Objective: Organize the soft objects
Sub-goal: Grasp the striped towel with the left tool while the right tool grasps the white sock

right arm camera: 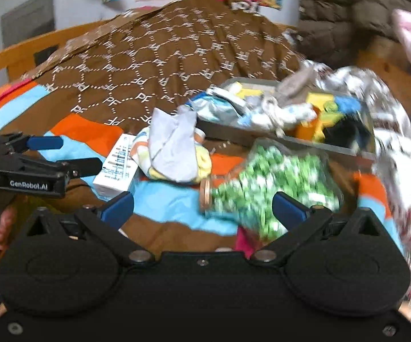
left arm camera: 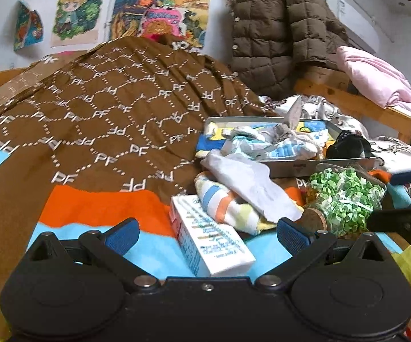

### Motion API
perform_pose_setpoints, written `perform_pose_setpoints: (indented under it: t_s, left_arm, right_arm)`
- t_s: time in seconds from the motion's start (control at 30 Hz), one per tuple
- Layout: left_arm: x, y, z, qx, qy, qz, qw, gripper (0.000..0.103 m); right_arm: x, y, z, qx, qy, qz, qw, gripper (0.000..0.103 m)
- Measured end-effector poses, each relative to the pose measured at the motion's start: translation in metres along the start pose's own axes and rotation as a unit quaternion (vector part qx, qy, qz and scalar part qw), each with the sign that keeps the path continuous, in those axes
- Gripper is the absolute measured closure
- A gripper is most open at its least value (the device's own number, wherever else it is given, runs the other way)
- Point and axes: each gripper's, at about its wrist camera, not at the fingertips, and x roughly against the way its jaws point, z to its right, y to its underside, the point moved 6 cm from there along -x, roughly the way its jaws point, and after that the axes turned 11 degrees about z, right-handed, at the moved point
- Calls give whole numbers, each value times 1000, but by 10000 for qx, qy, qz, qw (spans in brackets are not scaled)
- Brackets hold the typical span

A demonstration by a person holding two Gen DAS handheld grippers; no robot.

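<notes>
**Two released claws over a cluttered bed**

The left claw (left arm camera: 207, 235) is released, its blue-padded fingers spread wide with a white box (left arm camera: 209, 240) lying between them on the bedspread (left arm camera: 97, 208). The right claw (right arm camera: 202, 209) is likewise released and grasps nothing; its right finger sits in front of a glass jar (right arm camera: 265, 182) of green bits lying on its side, cork end toward the left. The right view is blurred on its right half. In that view the left claw shows at the near left edge, with part of a hand (right arm camera: 3, 228) below it.

Just beyond the box lies a small heap of socks (left arm camera: 239, 196): a white one draped over a striped one, touching the box's far end. Behind them, farther right, a metal tray (left arm camera: 333, 165) holds more bundled socks (left arm camera: 274, 144) and a black object that cannot be made out.

The bedspread is banded in orange, light blue and brown. A brown blanket (left arm camera: 114, 108) patterned with white letters mounds up across the far left. A wooden bed rail (left arm camera: 348, 97) runs along the far right, with a brown quilted jacket (left arm camera: 279, 34) and a pink cloth (left arm camera: 376, 77) hung over it. Colourful drawings (left arm camera: 160, 11) cover the white wall beyond.
</notes>
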Motion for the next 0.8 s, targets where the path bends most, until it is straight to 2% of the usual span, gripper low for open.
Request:
perform_pose_setpoints:
  t_s: [0.1,0.23,0.33,0.4,0.53,0.7,0.77,0.8]
  left_arm:
    - [-12,-1,-1,-46,130,22,9999,1]
    - [-27,-3,-6,3,222,-8,9998,1]
    - [-40,-4,-6,-108,491,-111,9987,1]
    - [-48,-3,-5,-179,681,-193,9973,2]
    - [-59,-2,-4,-209,888,-267,9955,10]
    - [-72,-4,-7,-135,1186,-411,9920,21]
    - [-76,-6,-9,-131,1300,-462,9904,25]
    - [-78,-6,-10,-107,1358,-495,9894,28]
  right_arm:
    - [-15,-16,-7,550,-104,16,9984,1]
    - [-40,-38,-11,1144,-344,-170,9927,1]
    - [-59,-54,-14,1482,-532,-331,9870,1]
    - [-74,-62,-15,1612,-690,-484,9833,1]
    - [-104,-83,-18,1834,-928,-844,9750,1]
    - [-141,-99,-30,1600,-1179,-1441,9694,1]
    - [-153,-103,-36,1652,-1335,-1634,9634,5]
    - [-158,-105,-39,1696,-1393,-1721,9603,11]
